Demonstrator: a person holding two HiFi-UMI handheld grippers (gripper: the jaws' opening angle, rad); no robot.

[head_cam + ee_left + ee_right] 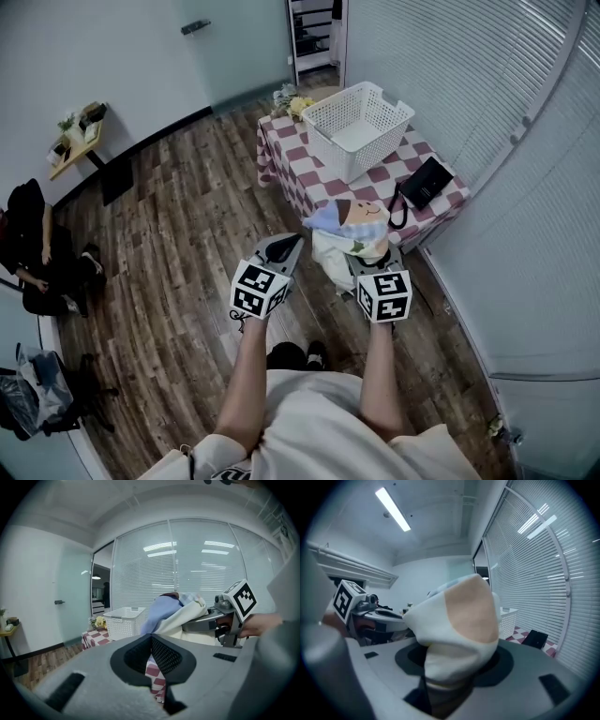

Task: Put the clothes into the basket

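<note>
Status: transfer in progress; no garment delivered.

1. We locate the white lattice plastic basket on the red-and-white checked tablecloth. In the head view its floor shows bare and no garment lies inside.
2. We hold the bundle of clothes, cream-white fabric with a light blue part and a tan patch, in the air short of the basket, on the person's side of it and just off the near edge of the tablecloth. It does not touch the basket.
3. The right gripper has its jaws partly apart and clamped on the cream fabric, which fills the gap between them and bulges out above the pads.
4. The left gripper hangs beside the bundle, further from the basket than the bundle is. Its jaws are closed together at the tips and nothing sits between them.
5. A flat black pouch lies on the tablecloth just beside the basket, on its right-hand side.

Remaining work, in our judgement: carry the bundle forward over the basket rim, lower it in, and release it. We see no other loose clothes around the basket.
</note>
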